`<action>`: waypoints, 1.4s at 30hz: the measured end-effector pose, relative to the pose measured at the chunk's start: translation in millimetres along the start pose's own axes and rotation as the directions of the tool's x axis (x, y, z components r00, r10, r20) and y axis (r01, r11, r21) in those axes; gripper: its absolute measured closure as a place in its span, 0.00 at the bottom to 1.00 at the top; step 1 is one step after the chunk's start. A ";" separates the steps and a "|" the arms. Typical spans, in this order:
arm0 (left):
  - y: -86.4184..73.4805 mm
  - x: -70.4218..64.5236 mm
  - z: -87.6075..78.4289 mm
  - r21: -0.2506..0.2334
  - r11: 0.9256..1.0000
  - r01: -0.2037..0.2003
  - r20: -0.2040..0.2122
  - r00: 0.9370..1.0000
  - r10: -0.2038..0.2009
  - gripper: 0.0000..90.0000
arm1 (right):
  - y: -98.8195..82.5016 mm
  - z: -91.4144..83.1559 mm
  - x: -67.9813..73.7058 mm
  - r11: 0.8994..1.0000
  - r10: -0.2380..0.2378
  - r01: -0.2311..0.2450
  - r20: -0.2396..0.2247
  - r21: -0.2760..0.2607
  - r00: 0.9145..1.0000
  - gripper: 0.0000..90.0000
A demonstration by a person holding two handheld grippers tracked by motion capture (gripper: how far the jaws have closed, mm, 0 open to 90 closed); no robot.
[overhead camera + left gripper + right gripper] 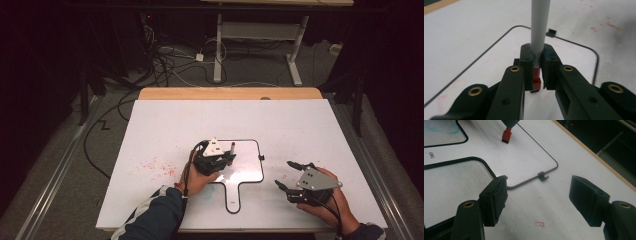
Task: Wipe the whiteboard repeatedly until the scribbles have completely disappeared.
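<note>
Whiteboard (250, 150) beneath marker (539, 30), smudges (155, 166) nearby

Glossy white handheld board (247, 155), smooth grey plastic marker (539, 30), matt black tongs (537, 75)

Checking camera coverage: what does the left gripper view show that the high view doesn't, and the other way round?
Left gripper view alone: the left claw pinching the grey marker just above its red end, pads pressed on the barrel.
High view alone: the right claw open near the table's right side, both hands, red smudges on the white tabletop, floor cables.
Both: the marker, the left claw, and the black-rimmed handheld whiteboard beneath them.
</note>
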State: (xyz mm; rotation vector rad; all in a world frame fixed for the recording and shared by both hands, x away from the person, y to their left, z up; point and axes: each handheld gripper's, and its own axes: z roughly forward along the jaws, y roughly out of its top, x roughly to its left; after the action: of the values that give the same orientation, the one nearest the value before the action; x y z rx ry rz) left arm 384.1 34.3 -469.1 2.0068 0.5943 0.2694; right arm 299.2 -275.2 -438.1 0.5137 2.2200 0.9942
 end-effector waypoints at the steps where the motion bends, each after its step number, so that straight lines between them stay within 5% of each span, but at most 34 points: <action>1: 1.4 -0.1 -0.4 0.023 0.999 -0.048 0.001 0.999 0.047 0.88 | 0.0 0.0 0.0 1.000 0.000 0.000 0.000 0.000 1.000 0.35; 11: 10.9 -15.7 14.5 0.030 0.996 -0.088 0.031 0.996 0.087 0.88 | 0.6 1.5 1.6 1.000 -0.001 0.001 -0.006 0.003 1.000 0.35; 15: 4.9 -6.3 3.0 0.036 0.996 -0.081 0.011 0.997 0.080 0.88 | -0.1 0.2 1.4 1.000 -0.002 0.002 -0.003 0.003 1.000 0.35; 16: 2.0 -1.0 -1.4 0.033 0.998 -0.062 0.002 0.998 0.062 0.88 | -0.4 -0.2 1.2 1.000 -0.002 0.002 -0.002 0.002 1.000 0.35; 17: -1.6 0.5 -3.5 -0.001 1.000 0.015 0.000 1.000 -0.015 0.88 | -0.6 -0.5 0.9 1.000 0.001 -0.001 -0.001 0.001 1.000 0.35; 21: -7.3 16.5 -19.9 0.040 0.999 -0.017 -0.039 0.999 0.018 0.88 | -0.4 -0.5 0.7 1.000 -0.001 0.000 0.002 0.002 1.000 0.35; 28: -12.0 17.1 -26.9 0.037 0.999 -0.006 -0.041 0.999 0.007 0.88 | 0.3 1.8 2.0 1.000 -0.001 0.001 -0.002 0.008 1.000 0.35; 34: -4.0 -0.5 -12.4 0.040 0.998 -0.038 0.014 0.999 0.038 0.88 | 0.8 2.5 1.7 1.000 -0.001 0.001 -0.005 0.005 1.000 0.35; 42: 10.9 -32.5 14.0 0.042 0.993 -0.107 0.087 0.991 0.103 0.88 | 0.4 2.1 1.8 1.000 -0.001 0.001 -0.009 0.004 1.000 0.35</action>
State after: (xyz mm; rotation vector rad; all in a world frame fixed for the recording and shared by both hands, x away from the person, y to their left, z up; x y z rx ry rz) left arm 365.4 2.6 -464.6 2.0866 0.4453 0.2340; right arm 299.4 -272.9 -439.6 0.5103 2.2303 0.9933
